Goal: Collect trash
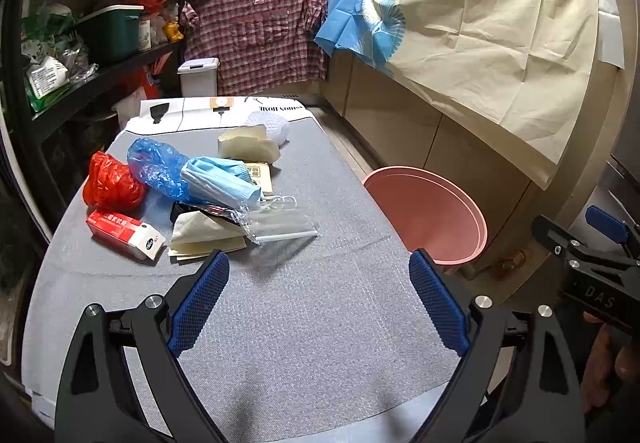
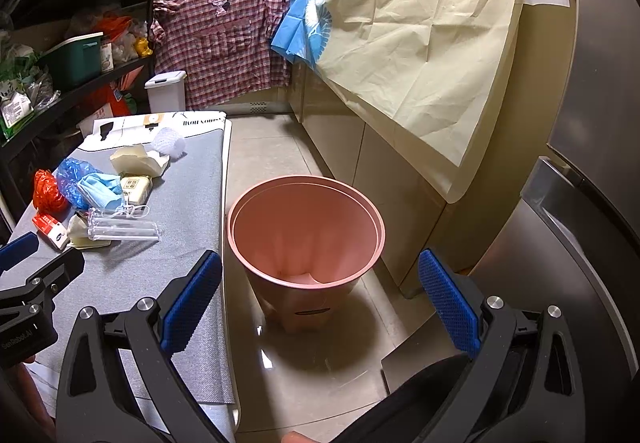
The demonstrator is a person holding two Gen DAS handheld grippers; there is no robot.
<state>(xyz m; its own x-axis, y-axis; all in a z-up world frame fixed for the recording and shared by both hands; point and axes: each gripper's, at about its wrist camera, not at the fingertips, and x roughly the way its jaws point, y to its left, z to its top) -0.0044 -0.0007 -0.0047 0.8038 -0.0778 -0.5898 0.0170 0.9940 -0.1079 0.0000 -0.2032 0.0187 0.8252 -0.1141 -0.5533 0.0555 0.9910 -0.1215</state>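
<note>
Both hand-held grippers are spread wide with nothing in them right now. My left hand-held gripper (image 1: 318, 299) hangs over the bare grey part of the counter (image 1: 304, 323), just short of the trash pile, and my right hand-held gripper (image 2: 320, 297) points down at the pink bin (image 2: 306, 239) standing on the floor right beside the counter's edge.

The pile sits toward the far left of the counter: a red plastic bag (image 1: 110, 183), a blue plastic bag (image 1: 154, 167), a blue face mask (image 1: 220, 179), a red and white box (image 1: 124, 233), a clear wrapper (image 1: 280, 229) with white sticks in it, some crumpled beige paper (image 1: 246, 145) and a white foam net (image 1: 270, 125).

What worries me: everything overlaps, so pinching one thing could drag its neighbours along or shove them off the edge. The mask's ear loops lie over the wrapper, so they may snag. The bags are thin and slippery and could slide out halfway to the bin. The bin also looks light, so bumping its rim might tip it.

Readable stuff: "DAS" on the right hand-held gripper's body in the left view, "SenRobot.AI" on the left one's body in the right view. The box print is too small for me to read.
</note>
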